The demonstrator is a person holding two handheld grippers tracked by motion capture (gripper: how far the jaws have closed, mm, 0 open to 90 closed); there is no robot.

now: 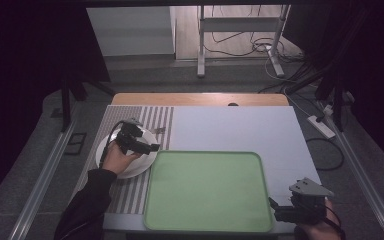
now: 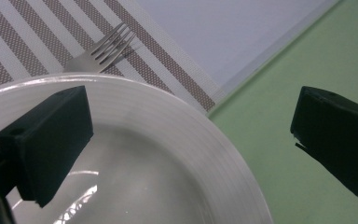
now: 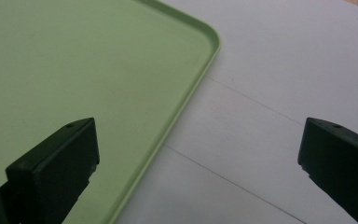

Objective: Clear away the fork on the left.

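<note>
A white plate [image 1: 137, 167] lies on the striped placemat [image 1: 125, 192] at the left, beside the green tray [image 1: 207, 192]. My left gripper [image 1: 147, 146] hovers over the plate's right side, open and holding nothing; in the left gripper view its jaws straddle the plate's rim [image 2: 186, 126], one over the plate and one over the tray [image 2: 270, 135]. A metal fork [image 2: 105, 49] lies on the placemat just beyond the plate. My right gripper [image 1: 280, 210] stands open at the tray's near right corner, with the tray edge [image 3: 186, 93] between its jaws.
A pale sheet [image 1: 240, 127] covers the table's middle and right. A wooden table edge [image 1: 200, 98] runs along the back. On the floor lie a power strip [image 1: 321, 125] and cables. A metal frame [image 1: 240, 30] stands beyond the table.
</note>
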